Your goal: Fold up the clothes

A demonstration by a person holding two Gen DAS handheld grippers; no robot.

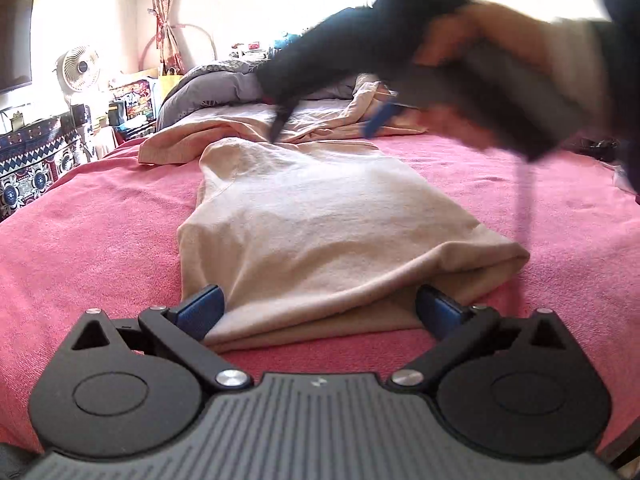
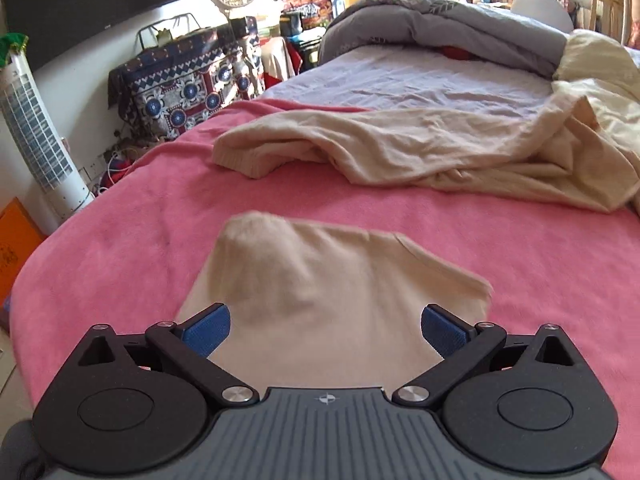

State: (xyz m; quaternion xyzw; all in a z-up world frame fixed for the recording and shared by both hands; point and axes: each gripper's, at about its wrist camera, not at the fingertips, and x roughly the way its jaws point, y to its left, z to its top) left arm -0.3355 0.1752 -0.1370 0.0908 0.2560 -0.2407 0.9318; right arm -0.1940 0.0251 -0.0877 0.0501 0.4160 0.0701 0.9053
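The left gripper sits nearest, jaws spread wide at the near hem of the folded beige garment, its blue pads just beside the cloth, not pinching it. The garment lies mid-bed on the pink blanket. The right gripper hangs over it, jaws fully spread, holding nothing. Farther off lies a crumpled beige garment.

Black grippers, blue-padded fingers, silver screws.
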